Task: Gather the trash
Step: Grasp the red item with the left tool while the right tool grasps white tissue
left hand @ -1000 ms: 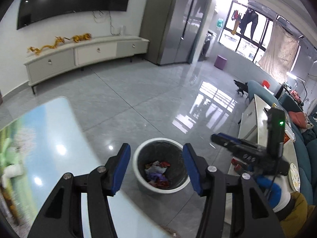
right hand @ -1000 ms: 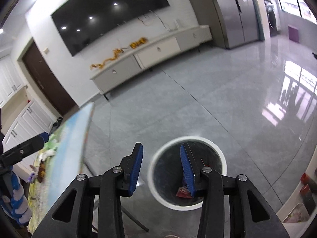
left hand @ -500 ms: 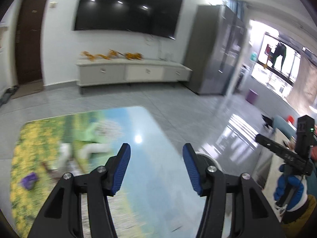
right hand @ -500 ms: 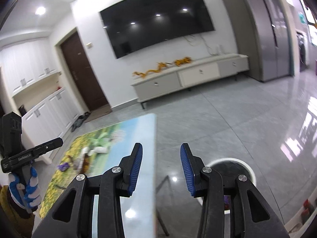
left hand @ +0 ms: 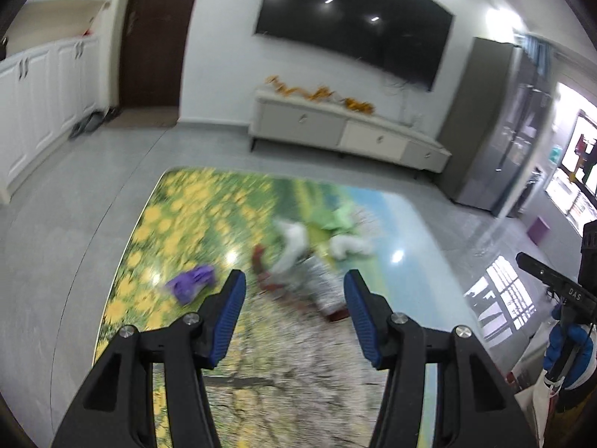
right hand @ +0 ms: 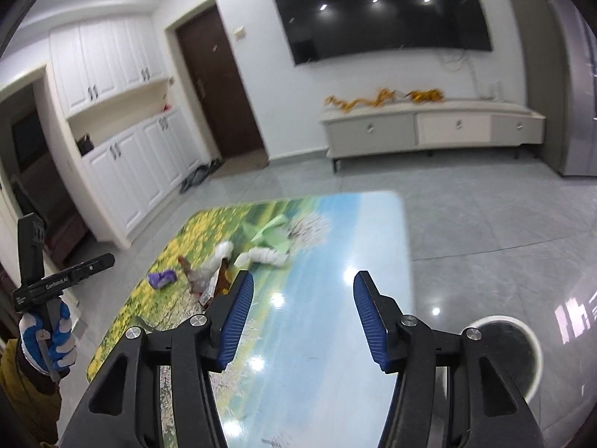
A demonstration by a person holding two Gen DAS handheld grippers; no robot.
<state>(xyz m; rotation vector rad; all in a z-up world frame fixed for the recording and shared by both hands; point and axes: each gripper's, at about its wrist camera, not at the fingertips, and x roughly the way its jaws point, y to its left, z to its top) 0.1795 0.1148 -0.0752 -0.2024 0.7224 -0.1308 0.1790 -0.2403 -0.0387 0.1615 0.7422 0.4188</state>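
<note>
Left gripper (left hand: pixel 294 315): jaws apart, empty; trash pile (left hand: pixel 298 261) on table (left hand: pixel 403 231) lies at 12 o'clock, near. Right gripper (right hand: pixel 303 315): jaws just widened, empty; pile at 10 o'clock, farther; left hand nearer.

A table (right hand: pixel 373 261) stands in the middle of the floor, and on its far half lies a cluster of trash: a small wrapper (right hand: pixel 161 278) at the left, a bottle (right hand: pixel 223 278) and crumpled tissues (right hand: pixel 261 255) beside it, and a sheet of paper (right hand: pixel 270 233) behind them. On the floor to the table's right stands a bin (right hand: pixel 522 358). Behind the table a low cabinet (right hand: pixel 429 130) runs along the wall under a screen (right hand: pixel 380 11), with a door (right hand: pixel 220 93) to its left.
</note>
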